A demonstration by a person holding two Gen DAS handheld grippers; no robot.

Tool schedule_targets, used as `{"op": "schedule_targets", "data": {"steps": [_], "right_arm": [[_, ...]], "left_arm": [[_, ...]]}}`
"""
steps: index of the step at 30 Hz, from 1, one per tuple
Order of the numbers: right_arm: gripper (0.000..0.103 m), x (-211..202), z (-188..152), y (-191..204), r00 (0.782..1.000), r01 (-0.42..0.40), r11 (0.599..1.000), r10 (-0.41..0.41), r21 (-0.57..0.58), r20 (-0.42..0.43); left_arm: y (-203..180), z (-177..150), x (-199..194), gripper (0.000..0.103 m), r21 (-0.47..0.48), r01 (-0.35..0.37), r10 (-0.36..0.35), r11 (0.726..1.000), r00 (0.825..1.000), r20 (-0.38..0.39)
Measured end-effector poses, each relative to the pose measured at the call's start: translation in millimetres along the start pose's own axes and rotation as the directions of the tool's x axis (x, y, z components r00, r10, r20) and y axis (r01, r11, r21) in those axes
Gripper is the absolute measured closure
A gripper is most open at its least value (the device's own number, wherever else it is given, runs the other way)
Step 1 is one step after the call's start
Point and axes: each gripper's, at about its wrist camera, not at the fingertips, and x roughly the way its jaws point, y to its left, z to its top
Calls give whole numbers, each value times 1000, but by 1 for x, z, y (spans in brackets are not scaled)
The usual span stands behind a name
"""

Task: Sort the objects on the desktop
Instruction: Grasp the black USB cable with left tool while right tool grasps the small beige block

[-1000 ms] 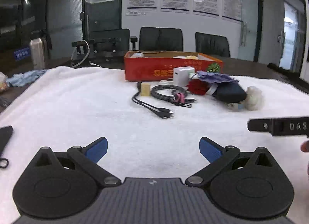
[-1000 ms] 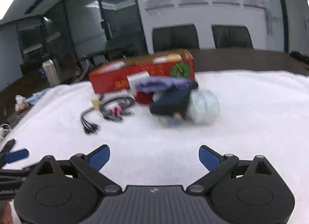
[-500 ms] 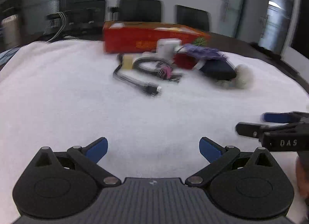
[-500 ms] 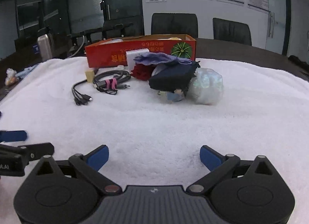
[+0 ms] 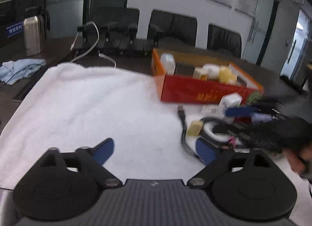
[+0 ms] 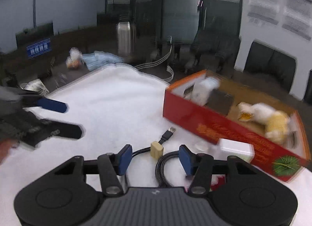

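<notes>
My right gripper (image 6: 155,159) hung over the black cables (image 6: 161,169) on the white towel (image 6: 109,101), jaws closing, the cream adapter (image 6: 157,149) between them, untouched. My left gripper (image 5: 155,150) was closing too, nothing between its jaws. The red box (image 6: 214,126) sat near the towel's far edge.
</notes>
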Motion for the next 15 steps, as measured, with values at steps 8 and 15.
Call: {"op": "schedule_targets", "data": {"steps": [8,15], "right_arm": [[81,76,4,-10,996,-24,998,28,51,-86],[83,-5,9,-33,999,-30,990,24,137,47]], "left_arm": [[-22,3,41,21,112,63,-53,992,995,-85],[-57,9,96,78,213,51,-13,976,984,-177]]}}
